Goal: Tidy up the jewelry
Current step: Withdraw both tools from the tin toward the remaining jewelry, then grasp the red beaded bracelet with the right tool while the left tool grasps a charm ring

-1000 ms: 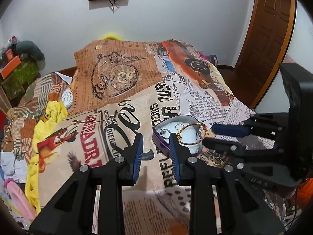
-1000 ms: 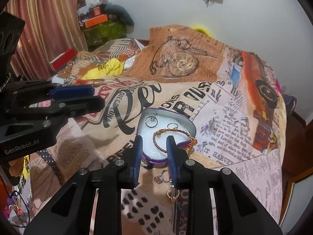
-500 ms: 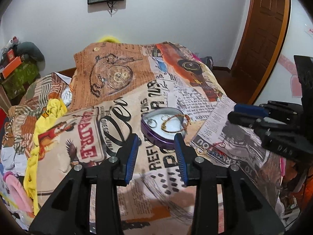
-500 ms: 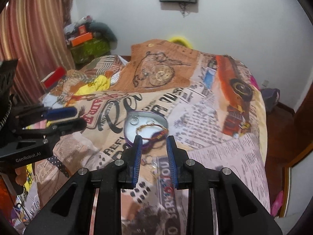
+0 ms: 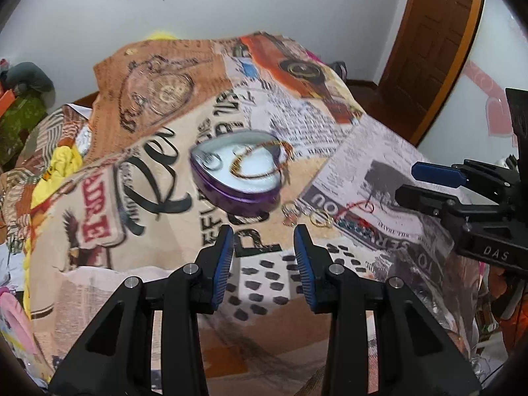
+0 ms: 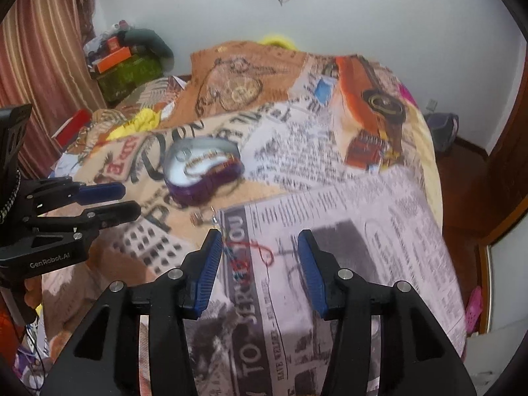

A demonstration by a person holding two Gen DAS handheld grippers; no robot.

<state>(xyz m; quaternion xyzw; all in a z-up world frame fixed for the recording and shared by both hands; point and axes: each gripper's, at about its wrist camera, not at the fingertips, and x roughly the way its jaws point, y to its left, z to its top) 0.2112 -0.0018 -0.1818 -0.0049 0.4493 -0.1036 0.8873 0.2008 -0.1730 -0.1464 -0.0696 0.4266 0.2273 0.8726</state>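
A purple heart-shaped tin lies on the printed bedspread; it also shows in the right wrist view. A gold-and-red bangle and a silver ring lie inside it. Several small rings lie loose on the cloth just in front of the tin. A red string bracelet lies to their right and shows between the right fingers. My left gripper is open and empty, short of the tin. My right gripper is open and empty above the red bracelet.
The bedspread covers the whole bed. Yellow cloth and clutter lie at the left edge. A wooden door stands at the right, a striped curtain at the left in the right wrist view.
Both grippers have pulled back from the tin and opened wider. The right gripper has swung right, over the red string bracelet. The bangle stays in the tin.
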